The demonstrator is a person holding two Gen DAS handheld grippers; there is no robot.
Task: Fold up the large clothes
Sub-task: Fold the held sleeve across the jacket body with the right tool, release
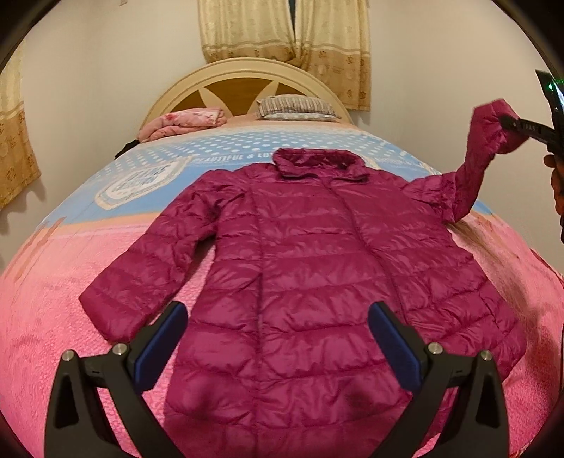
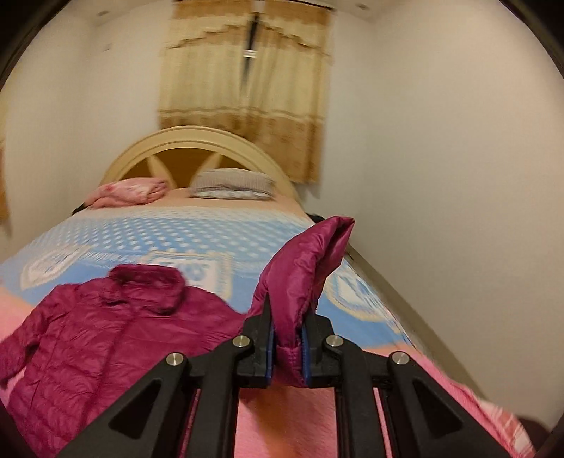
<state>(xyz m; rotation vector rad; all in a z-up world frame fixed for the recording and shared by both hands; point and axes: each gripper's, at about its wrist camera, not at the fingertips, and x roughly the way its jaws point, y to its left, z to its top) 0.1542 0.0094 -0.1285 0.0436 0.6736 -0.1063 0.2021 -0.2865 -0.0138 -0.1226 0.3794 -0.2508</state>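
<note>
**Right now: one sleeve of a magenta jacket lifted off the bed**

Spread flat on a bed (image 1: 53, 334) lies a magenta quilted jacket (image 1: 299, 274), front side up, its collar (image 1: 317, 163) toward the headboard at twelve o'clock and its hem toward the viewer at six o'clock. It rests mostly on the pink part of the bedspread, with the collar reaching the blue dotted part.

Seen from the left wrist camera, the left gripper (image 1: 278, 338) hovers above the lower half of the jacket. Its jaws stand wide apart and hold nothing. The jacket's one sleeve (image 1: 141, 267) lies flat on the bedspread, angled toward eight o'clock.

The other sleeve (image 1: 483, 151) is raised off the bed at about two o'clock. The right gripper (image 2: 287, 338) has its jaws clamped on this sleeve near the cuff; in the right wrist camera the cuff end (image 2: 310, 260) sticks up above the jaws. This view is somewhat blurred.

At the far end, a wooden headboard (image 1: 243, 81) curves over a striped pillow (image 1: 296, 107) at twelve o'clock and a folded pink blanket (image 1: 183, 123) at eleven o'clock. Beige curtains (image 1: 282, 31) hang on the wall behind.
</note>
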